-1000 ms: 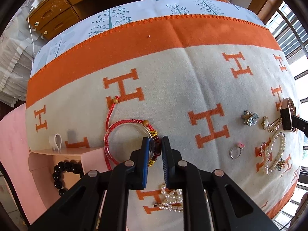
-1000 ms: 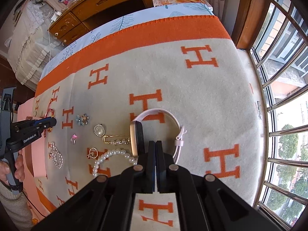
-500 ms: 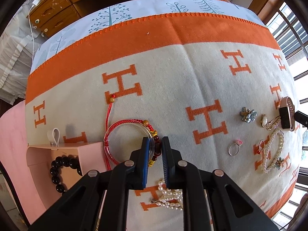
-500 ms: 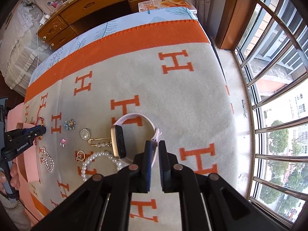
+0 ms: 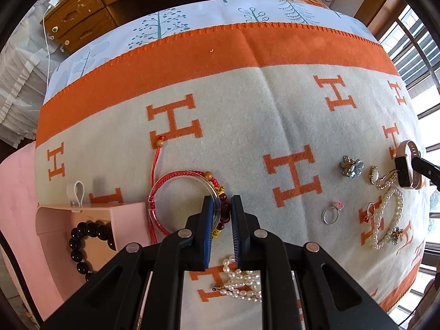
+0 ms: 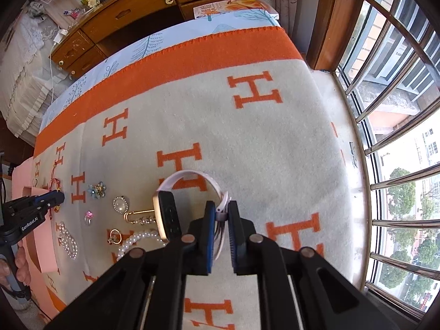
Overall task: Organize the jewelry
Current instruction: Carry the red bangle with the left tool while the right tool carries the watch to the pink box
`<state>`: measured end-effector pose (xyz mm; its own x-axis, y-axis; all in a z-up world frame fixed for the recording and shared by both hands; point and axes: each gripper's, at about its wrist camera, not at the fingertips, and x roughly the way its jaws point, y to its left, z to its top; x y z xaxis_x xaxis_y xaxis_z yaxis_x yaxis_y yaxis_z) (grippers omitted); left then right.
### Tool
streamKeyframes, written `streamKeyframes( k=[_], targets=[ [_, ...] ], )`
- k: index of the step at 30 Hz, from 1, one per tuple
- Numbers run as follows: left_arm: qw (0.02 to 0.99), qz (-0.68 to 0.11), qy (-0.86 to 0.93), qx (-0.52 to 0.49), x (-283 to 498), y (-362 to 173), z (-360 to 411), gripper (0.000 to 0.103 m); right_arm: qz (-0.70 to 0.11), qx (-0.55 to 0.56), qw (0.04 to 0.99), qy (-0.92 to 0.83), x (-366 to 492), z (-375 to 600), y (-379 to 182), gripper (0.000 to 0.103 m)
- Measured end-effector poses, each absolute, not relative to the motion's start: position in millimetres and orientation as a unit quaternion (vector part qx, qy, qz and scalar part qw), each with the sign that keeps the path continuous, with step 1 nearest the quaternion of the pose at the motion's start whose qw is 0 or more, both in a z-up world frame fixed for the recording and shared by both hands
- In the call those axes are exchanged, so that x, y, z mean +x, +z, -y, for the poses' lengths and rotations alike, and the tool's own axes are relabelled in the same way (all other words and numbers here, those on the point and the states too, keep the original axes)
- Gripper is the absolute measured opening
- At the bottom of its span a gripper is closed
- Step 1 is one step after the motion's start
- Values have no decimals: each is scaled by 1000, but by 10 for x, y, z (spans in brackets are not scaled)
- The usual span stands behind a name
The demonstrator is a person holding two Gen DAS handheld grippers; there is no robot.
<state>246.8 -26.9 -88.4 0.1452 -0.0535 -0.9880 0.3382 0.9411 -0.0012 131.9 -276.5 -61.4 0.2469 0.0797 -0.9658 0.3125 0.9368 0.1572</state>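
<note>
My left gripper [image 5: 222, 206] points down at the blanket, shut on a red cord bracelet with dark red beads [image 5: 224, 211]. A clear bangle [image 5: 165, 192] lies around it. To the left an open pink jewelry box [image 5: 129, 220] holds a black bead bracelet [image 5: 90, 236]. My right gripper [image 6: 221, 211] is shut on the pale pink strap of a smartwatch [image 6: 167, 214] with a rose-gold case, tilted on its edge. The left wrist view shows that watch [image 5: 407, 165] at the far right.
An orange-and-cream blanket [image 6: 247, 143] covers the bed. Loose on it are a blue flower brooch [image 6: 97, 189], a pearl brooch [image 6: 120, 205], a pink-stone ring [image 5: 331, 214], a pearl bracelet [image 5: 387, 220] and a pearl strand [image 5: 242, 277]. Window bars [image 6: 385, 137] stand at the right.
The right gripper has shifted and rolled a little, and the watch strap now sits between its fingers with the watch tipped up. The left gripper has kept still.
</note>
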Motion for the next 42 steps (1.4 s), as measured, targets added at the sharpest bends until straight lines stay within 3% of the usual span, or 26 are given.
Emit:
streamKeyframes(
  k=[11,25,35,42],
  targets=[
    [781,-602,-158,56,2159,-247,124,10,-558,160,811,-67,1108,2651,-103,9],
    [830,-530,-130,115,1380,997,-943,10,-511,117,850,47,1002,1549,593,9],
    [845,-508,-127,115,1037,1090,-1513,10,-498,90,850,144,1181,473,796,9],
    [841,-520,-141,52,1146,762,-1719,10,-512,83,835,184,1347,-99,648,9]
  ],
)
